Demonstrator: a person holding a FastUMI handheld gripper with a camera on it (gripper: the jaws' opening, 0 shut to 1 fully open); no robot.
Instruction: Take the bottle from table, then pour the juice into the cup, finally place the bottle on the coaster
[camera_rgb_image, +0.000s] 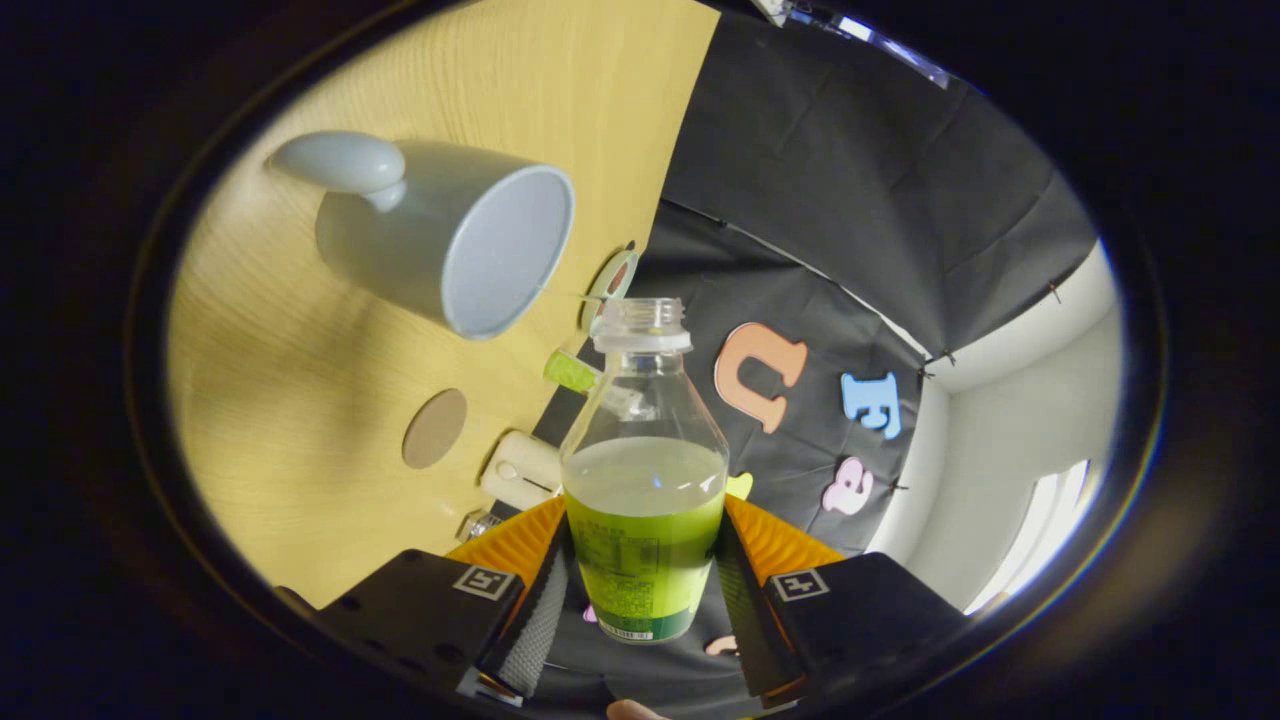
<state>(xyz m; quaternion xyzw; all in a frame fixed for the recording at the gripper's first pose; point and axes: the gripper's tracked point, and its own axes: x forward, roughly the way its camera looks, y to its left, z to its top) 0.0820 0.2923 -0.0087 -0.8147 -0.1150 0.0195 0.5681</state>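
Observation:
My gripper (643, 570) is shut on a clear plastic bottle (645, 480), both fingers pressing its labelled lower part. The bottle has no cap and holds cloudy greenish juice up to about its shoulder. The whole view is rolled, so the wooden table (330, 420) stands steeply tilted beside the bottle. A pale grey cup (440, 235) with a handle stands on that table, beyond the fingers and off to the side of the bottle's neck, its mouth facing toward the bottle. A round brown coaster (435, 428) lies on the table nearer the fingers.
A small cream box-like object (521, 470) and a small clear item (478, 523) lie at the table's edge close to the fingers. A green cap-like piece (571, 371) and a round disc (611, 285) sit near the bottle's neck. The booth's cloth wall rises behind.

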